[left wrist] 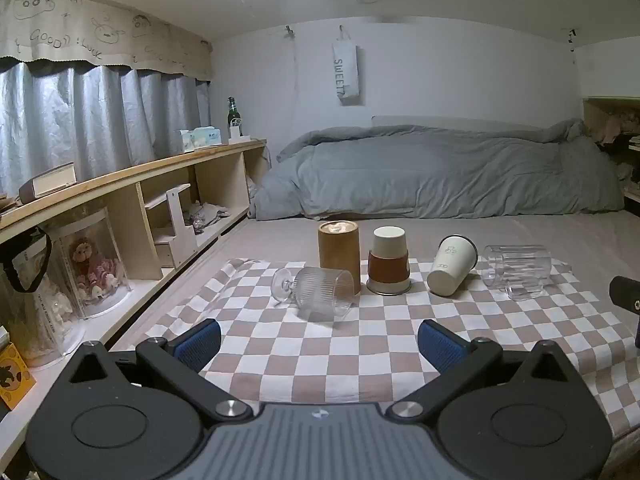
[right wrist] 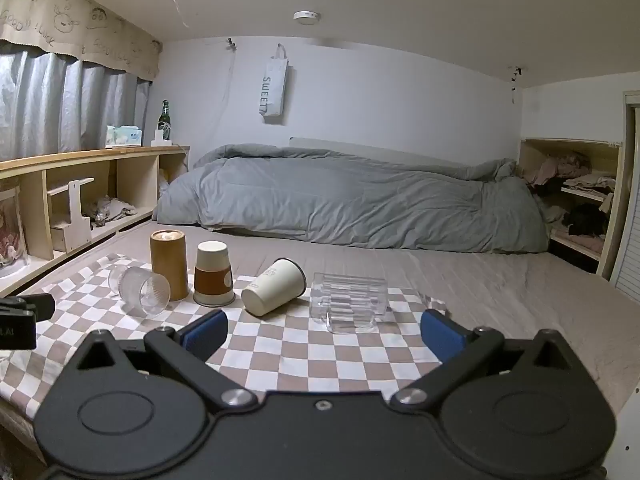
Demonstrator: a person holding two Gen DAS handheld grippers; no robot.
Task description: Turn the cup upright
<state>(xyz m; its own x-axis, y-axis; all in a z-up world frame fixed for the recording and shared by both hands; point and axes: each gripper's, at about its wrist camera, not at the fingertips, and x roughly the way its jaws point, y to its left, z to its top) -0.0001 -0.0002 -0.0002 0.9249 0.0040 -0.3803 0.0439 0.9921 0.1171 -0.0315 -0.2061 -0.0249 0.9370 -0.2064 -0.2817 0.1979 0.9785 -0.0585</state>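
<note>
Several cups sit in a row on a checkered cloth (left wrist: 304, 352). A ribbed stemmed glass (left wrist: 316, 292) lies on its side, also in the right wrist view (right wrist: 142, 290). A brown cylinder cup (left wrist: 339, 254) and a paper cup with a brown sleeve (left wrist: 389, 262) stand upside down. A white paper cup (left wrist: 452, 266) lies tipped (right wrist: 274, 287). A clear glass mug (left wrist: 516, 270) lies on its side (right wrist: 348, 300). My left gripper (left wrist: 318, 344) is open and empty, short of the stemmed glass. My right gripper (right wrist: 324, 334) is open and empty, just before the mug.
The cloth lies on a bed (right wrist: 500, 292) with a grey duvet (right wrist: 352, 204) behind. A wooden shelf unit (left wrist: 132, 196) runs along the left with a bottle (left wrist: 232, 118) on top. The right gripper's tip shows at the right edge of the left wrist view (left wrist: 626, 294).
</note>
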